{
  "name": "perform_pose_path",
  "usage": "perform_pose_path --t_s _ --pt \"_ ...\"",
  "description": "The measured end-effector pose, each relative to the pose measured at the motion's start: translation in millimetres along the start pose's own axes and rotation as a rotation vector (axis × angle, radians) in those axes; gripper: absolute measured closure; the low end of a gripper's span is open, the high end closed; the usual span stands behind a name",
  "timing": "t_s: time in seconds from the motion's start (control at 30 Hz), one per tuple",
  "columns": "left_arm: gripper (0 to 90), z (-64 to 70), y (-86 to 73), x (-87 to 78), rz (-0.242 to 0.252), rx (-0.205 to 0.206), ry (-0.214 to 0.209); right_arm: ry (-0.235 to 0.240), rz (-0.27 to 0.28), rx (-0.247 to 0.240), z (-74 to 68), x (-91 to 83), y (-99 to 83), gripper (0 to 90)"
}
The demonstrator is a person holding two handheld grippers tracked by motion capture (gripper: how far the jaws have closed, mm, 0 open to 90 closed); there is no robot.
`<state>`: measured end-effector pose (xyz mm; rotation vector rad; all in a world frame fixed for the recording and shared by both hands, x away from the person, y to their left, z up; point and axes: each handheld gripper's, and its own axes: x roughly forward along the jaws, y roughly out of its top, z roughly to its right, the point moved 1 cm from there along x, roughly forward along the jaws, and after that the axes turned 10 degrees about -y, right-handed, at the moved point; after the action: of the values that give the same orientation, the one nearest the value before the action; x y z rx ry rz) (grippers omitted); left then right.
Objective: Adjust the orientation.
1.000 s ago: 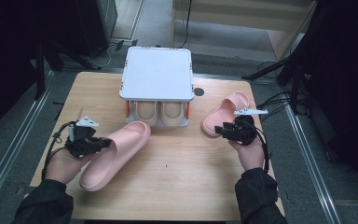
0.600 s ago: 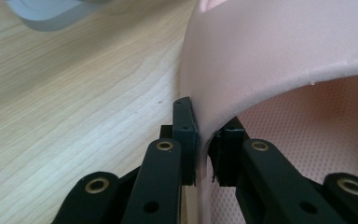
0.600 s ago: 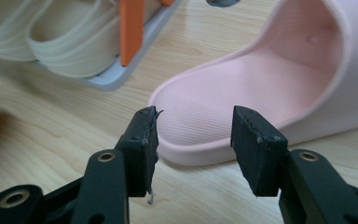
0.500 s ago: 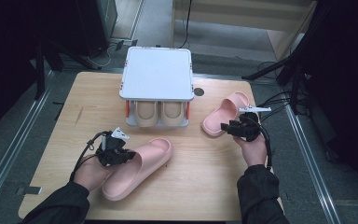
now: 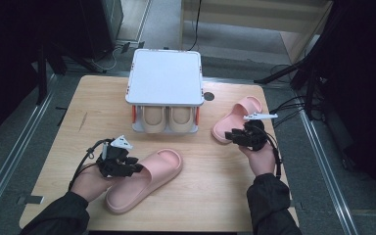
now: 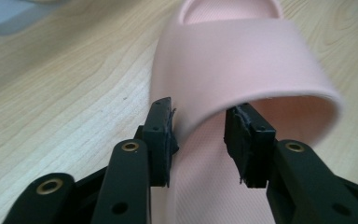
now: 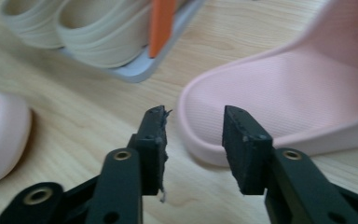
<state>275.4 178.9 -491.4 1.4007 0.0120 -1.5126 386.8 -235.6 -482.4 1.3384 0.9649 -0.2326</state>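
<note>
On the table (image 5: 78, 107) lie two pink slippers, and two beige ones sit in the white rack (image 5: 165, 78); no writing is legible. The left gripper (image 5: 120, 164) straddles the near pink slipper's (image 5: 147, 178) strap, jaws apart. The right gripper (image 5: 240, 137), jaws apart, faces the far pink slipper's (image 5: 237, 115) heel.

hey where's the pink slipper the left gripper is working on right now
In the high view the pink slipper lies front-left on the table, in front of the white shoe rack, with the left gripper astride the edge of its strap.
</note>
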Motion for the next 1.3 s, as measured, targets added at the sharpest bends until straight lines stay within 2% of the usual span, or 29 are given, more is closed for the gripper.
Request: perform_pose_path --t_s 0.03,0.1,0.13,0.17,0.2,0.23,0.27,0.3,0.33,0.37,0.4,0.47,0.53,0.57,0.6,0.63,0.7,0.83,0.93,0.97,1.03,1.2,1.3 --pt "63.5 -1.5 -2.3 -7.0 0.013 0.006 -0.010 0.025 -0.005 -0.017 -12.3 -1.6 -2.3 66.2" --pt "66.3 -3.6 -4.2 -10.5 0.016 0.001 -0.016 0.033 -0.006 -0.023 -16.7 -2.1 -3.0 67.3" --pt "70.9 -6.3 -5.7 -13.6 0.022 -0.007 -0.021 0.079 0.000 -0.029 -29.8 -4.4 -4.6 69.8" --pt "73.5 -11.3 -7.9 -19.0 0.043 -0.020 -0.021 0.098 0.006 -0.032 -34.2 -5.2 -4.8 71.1" --pt "74.3 -11.3 -7.9 -19.0 0.043 -0.020 -0.021 0.098 0.006 -0.032 -34.2 -5.2 -4.8 71.1" --pt "74.3 -14.7 -9.4 -22.1 0.049 -0.028 -0.029 0.112 0.016 -0.041 -41.0 -6.2 -5.2 72.3" --pt "77.1 -18.3 -11.4 -24.3 0.050 -0.032 -0.021 0.123 0.013 -0.082 -56.1 -6.8 -5.9 74.9" --pt "77.8 -20.2 -12.8 -24.0 0.042 -0.034 -0.013 0.128 0.013 -0.103 -63.7 -5.8 -6.8 76.0" --pt "78.7 -20.2 -12.8 -24.0 0.042 -0.034 -0.013 0.128 0.013 -0.103 -63.7 -5.8 -6.8 76.0" --pt "79.6 -25.2 -16.3 -19.7 0.010 -0.050 0.000 0.152 -0.005 -0.134 -78.7 -2.4 -10.0 78.9" --pt "79.9 -28.4 -18.3 -16.8 -0.005 -0.053 0.009 0.160 -0.020 -0.145 -86.3 -0.1 -12.1 79.4" --pt "80.1 -35.2 -21.6 -10.6 -0.034 -0.063 -0.006 0.176 -0.046 -0.191 -100.0 3.7 -15.2 79.9" --pt "79.4 -39.6 -23.4 -3.2 -0.039 -0.083 -0.043 0.203 -0.054 -0.236 -112.9 5.6 -17.3 80.7" --pt "79.4 -39.7 -23.6 -0.6 -0.045 -0.085 -0.046 0.209 -0.060 -0.259 -118.7 6.2 -18.6 81.2" --pt "79.4 -39.7 -23.6 -0.6 -0.045 -0.085 -0.046 0.209 -0.060 -0.259 -118.7 6.2 -18.6 81.2" --pt "80.2 -37.7 -22.3 2.3 -0.055 -0.079 -0.038 0.233 -0.082 -0.278 -129.6 9.9 -23.1 82.3" --pt "80.1 -37.4 -21.3 3.2 -0.056 -0.083 -0.033 0.264 -0.106 -0.279 -137.1 14.0 -27.6 83.2" --pt "80.5 -37.1 -21.7 3.9 -0.052 -0.082 -0.033 0.272 -0.162 -0.330 -151.8 23.9 -34.3 84.2" --pt "80.0 -35.0 -21.4 6.5 -0.067 -0.078 -0.049 0.248 -0.153 -0.335 -154.9 28.4 -33.2 84.2" --pt "80.1 -30.4 -20.0 9.9 -0.084 -0.057 -0.035 0.249 -0.145 -0.311 -154.9 33.1 -29.7 84.2" --pt "79.9 -26.0 -18.4 12.5 -0.088 -0.043 -0.035 0.234 -0.131 -0.310 -155.8 38.6 -26.9 84.2" --pt "79.8 -22.7 -16.6 14.5 -0.086 -0.041 -0.031 0.221 -0.123 -0.296 -158.1 47.6 -22.5 84.0" --pt "79.6 -22.7 -16.3 15.6 -0.087 -0.049 -0.027 0.220 -0.118 -0.310 -159.7 51.1 -18.5 83.5"
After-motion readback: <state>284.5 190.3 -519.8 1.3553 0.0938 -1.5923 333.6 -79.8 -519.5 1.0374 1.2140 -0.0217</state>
